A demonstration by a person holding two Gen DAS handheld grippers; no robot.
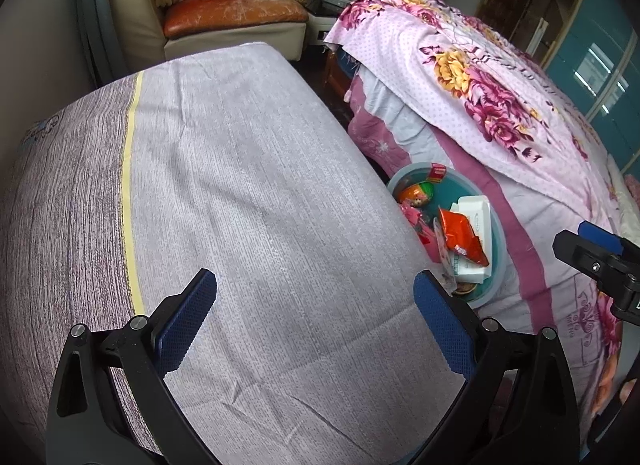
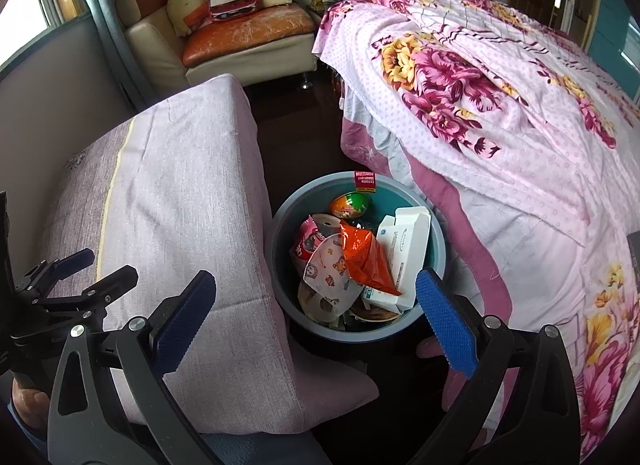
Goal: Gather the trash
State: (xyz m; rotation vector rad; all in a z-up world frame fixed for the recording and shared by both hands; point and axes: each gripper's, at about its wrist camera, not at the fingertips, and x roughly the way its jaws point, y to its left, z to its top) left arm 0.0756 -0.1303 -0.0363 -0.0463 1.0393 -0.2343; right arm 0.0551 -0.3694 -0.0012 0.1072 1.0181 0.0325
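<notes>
Right gripper (image 2: 316, 319) spread wide and empty, above the near rim of a round bin (image 2: 280, 233). Left gripper (image 1: 316, 319) equally wide and empty, left of the bin above a cloth-covered table (image 1: 240, 185). In the bin: orange wrapper (image 2: 366, 257), white box (image 2: 404, 249), other trash. Right of the bin, a flowered bed (image 2: 500, 105).

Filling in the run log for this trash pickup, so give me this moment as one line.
left claw: open, empty, over lilac cloth-covered table | right claw: open, empty, above round teal bin | bin: holds orange wrapper, white carton
</notes>
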